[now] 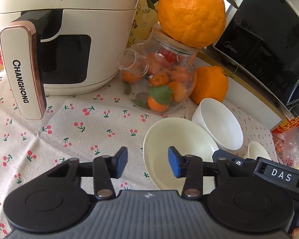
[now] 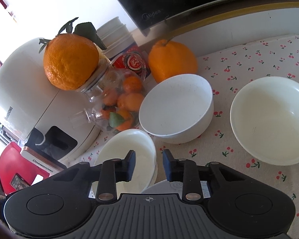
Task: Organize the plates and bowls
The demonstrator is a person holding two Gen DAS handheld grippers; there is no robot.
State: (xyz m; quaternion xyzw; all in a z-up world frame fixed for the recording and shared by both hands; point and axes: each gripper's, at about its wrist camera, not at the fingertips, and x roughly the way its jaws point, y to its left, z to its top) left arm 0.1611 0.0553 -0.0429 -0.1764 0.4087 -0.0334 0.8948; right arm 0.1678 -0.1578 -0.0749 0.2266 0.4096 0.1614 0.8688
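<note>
In the left wrist view my left gripper [image 1: 148, 162] is open and empty, its jaws straddling the near-left rim of a cream shallow plate [image 1: 175, 141]. A white bowl [image 1: 219, 122] stands just behind that plate, and a small cream dish [image 1: 257, 149] shows to the right behind the other gripper's body. In the right wrist view my right gripper [image 2: 149, 164] is open, its jaws on either side of the rim of the cream plate [image 2: 127, 147]. The white bowl [image 2: 176, 107] stands beyond it and a second cream plate [image 2: 269, 117] lies to the right.
A cream air fryer [image 1: 65, 39] stands at the back left. A glass jar of small oranges [image 1: 159, 83] has a big orange [image 1: 191, 12] on its lid; another orange [image 1: 209, 83] sits beside it. A black microwave [image 1: 269, 39] is at the right. A cherry-print cloth [image 1: 69, 135] covers the table.
</note>
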